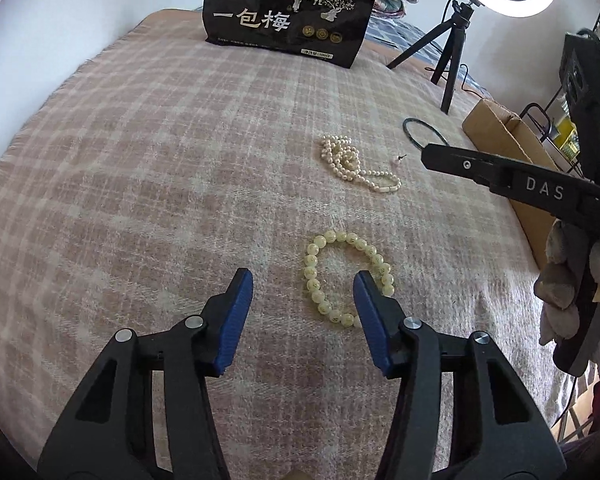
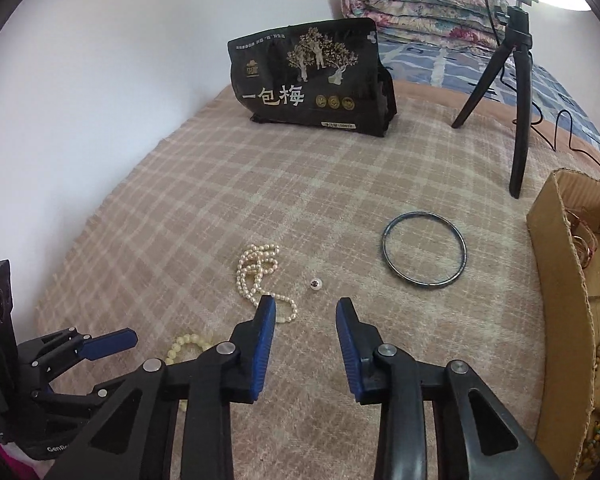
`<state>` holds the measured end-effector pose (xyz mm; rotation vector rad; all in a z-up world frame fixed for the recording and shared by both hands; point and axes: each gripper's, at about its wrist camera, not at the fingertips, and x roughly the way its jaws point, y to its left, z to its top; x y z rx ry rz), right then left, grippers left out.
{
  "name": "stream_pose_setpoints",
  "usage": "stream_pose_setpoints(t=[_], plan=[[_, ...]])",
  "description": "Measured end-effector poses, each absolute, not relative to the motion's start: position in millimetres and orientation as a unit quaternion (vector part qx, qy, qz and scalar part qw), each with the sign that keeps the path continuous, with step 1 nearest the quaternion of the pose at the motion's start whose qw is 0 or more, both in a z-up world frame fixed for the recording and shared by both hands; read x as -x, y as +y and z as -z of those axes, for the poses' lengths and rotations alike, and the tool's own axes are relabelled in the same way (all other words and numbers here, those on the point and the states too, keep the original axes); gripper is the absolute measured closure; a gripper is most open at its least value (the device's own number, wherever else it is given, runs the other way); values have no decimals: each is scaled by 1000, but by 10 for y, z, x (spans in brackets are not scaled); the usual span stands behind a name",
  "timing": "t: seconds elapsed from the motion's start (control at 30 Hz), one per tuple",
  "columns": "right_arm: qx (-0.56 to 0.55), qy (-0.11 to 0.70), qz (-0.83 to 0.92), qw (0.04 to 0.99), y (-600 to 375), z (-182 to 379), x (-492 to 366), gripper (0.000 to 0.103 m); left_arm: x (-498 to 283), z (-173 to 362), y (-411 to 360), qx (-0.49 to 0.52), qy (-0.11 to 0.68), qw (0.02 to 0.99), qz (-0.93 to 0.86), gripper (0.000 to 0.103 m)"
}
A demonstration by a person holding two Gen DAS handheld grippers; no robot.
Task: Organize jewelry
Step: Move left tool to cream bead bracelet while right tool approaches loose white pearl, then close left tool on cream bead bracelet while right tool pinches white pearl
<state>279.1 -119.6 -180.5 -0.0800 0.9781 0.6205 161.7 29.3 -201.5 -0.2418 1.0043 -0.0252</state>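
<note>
- Jewelry lies loose on the bed (image 1: 140,160); box (image 2: 564,280) waits right.
- My left gripper (image 1: 303,300), jaws released, straddles the bracelet (image 1: 340,276).
- My right gripper (image 2: 306,320), jaws released, aims at the stud (image 2: 315,284).

Pearl necklace (image 2: 260,276) lies between bead bracelet (image 2: 188,346) and bangle (image 2: 424,250).

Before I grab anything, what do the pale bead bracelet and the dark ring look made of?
Bead bracelet: translucent yellowish beads, glossy, perhaps resin or stone; dark markings show on each bead. Dark ring: a thin rigid bangle with a bluish-grey sheen, metal or polished stone; the look cannot settle which.
</note>
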Motion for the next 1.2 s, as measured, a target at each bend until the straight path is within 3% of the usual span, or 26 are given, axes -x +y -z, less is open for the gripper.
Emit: stream_pose_setpoints(t=[0.63, 0.73, 0.97, 1.2], plan=[[85, 479, -281, 827, -882, 2148, -3021, 90, -1749, 2173, 263, 126, 484, 866, 0, 60], [80, 481, -280, 827, -898, 2151, -3042, 93, -1755, 2177, 303, 136, 485, 864, -2, 67], [75, 481, -279, 828, -914, 2142, -3061, 97, -1769, 2180, 324, 134, 484, 865, -11, 95], [55, 470, -277, 836, -1010, 2009, -3024, 97, -1770, 2152, 353, 150, 482, 863, -14, 98]])
